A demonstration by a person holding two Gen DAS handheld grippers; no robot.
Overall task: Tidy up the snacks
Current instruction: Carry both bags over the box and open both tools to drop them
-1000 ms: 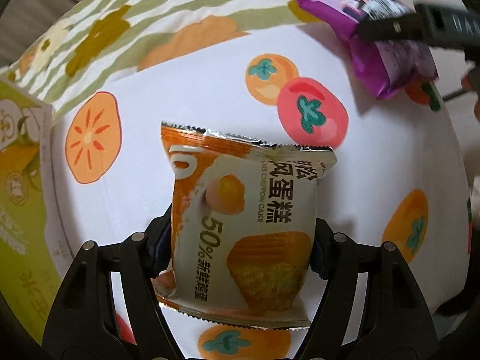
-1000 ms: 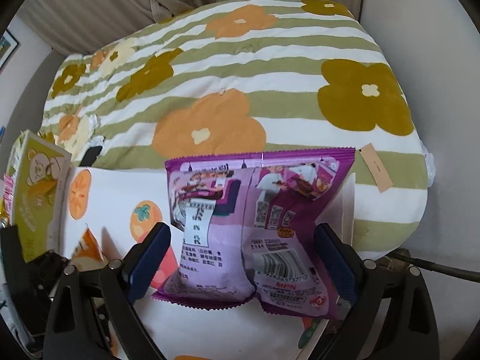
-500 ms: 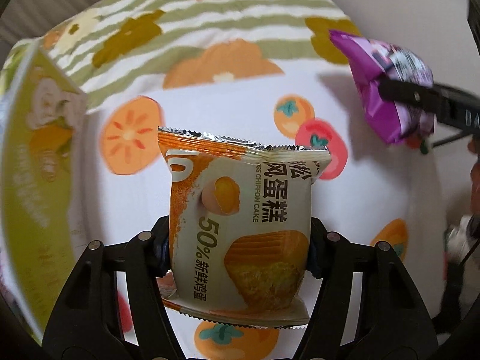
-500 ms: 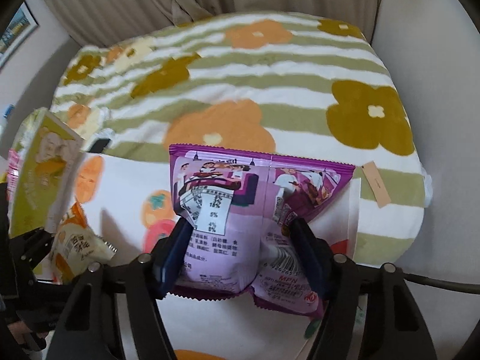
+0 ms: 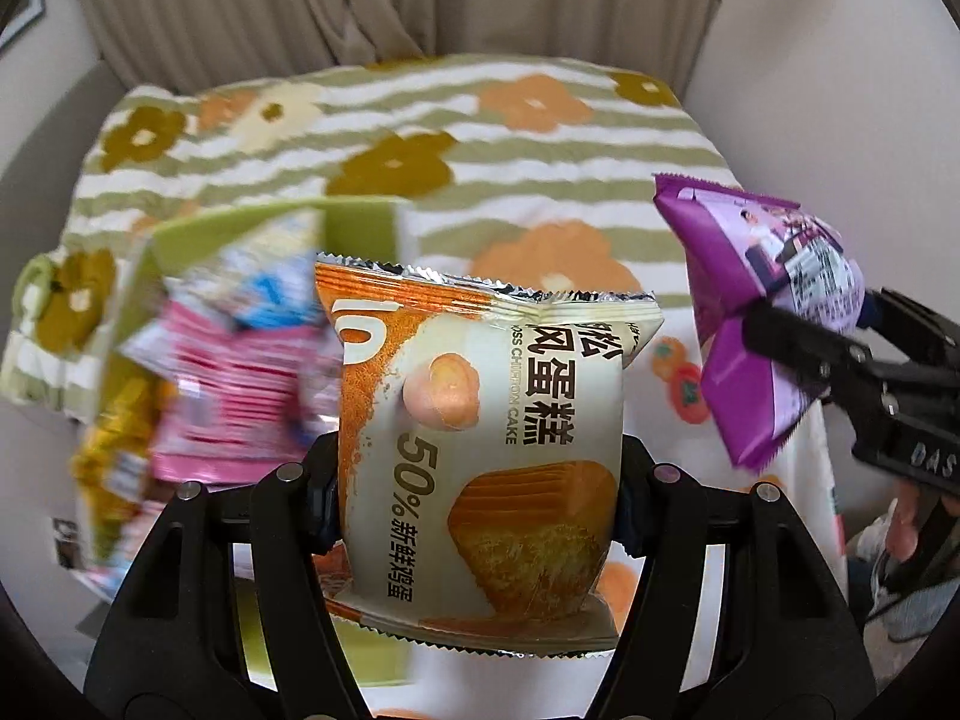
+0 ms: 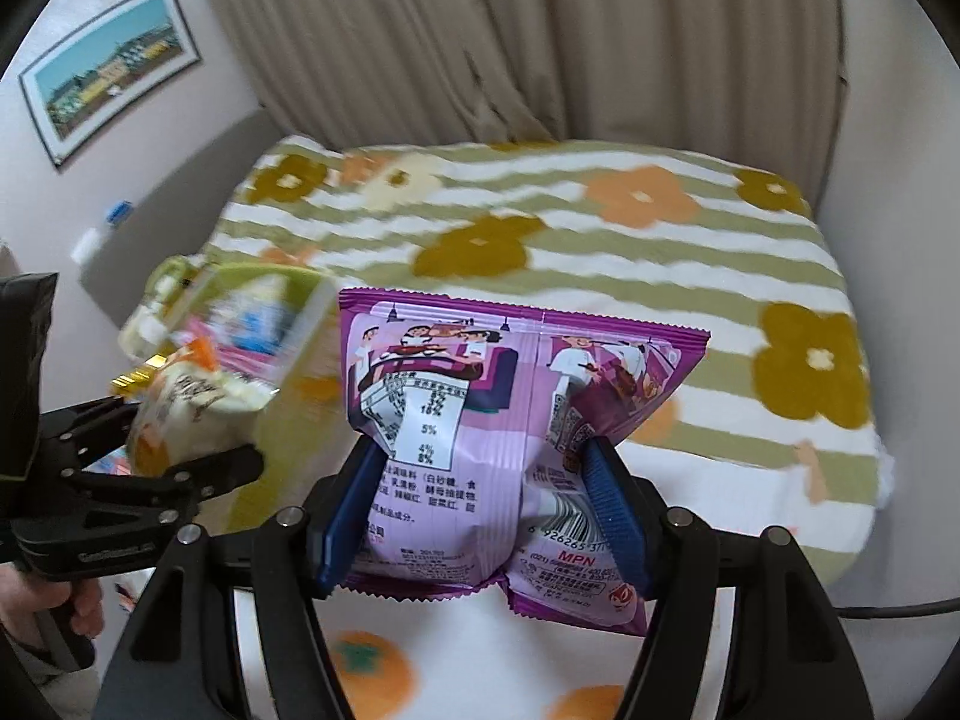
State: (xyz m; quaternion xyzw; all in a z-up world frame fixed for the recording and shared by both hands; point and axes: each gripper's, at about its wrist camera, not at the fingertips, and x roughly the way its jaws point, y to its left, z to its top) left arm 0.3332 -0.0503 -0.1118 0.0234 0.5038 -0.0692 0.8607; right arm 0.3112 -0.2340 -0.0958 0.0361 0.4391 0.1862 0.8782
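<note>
Soft, even daylight; fisheye curvature with dark corner vignetting. The snack box left of the sharp cake packet is motion-blurred.

A home bedroom, bed with green-striped flowered blanket filling the middle, beige pleated curtains hanging behind the bed, framed landscape picture on the wall left of the bed, persimmon-print cloth in front of the bed

Motion blur is smearing the green box and its pink packets, making their print unreadable. The cake packet is hiding the left gripper's fingertips; the purple packet is covering the right gripper's pads partly.
</note>
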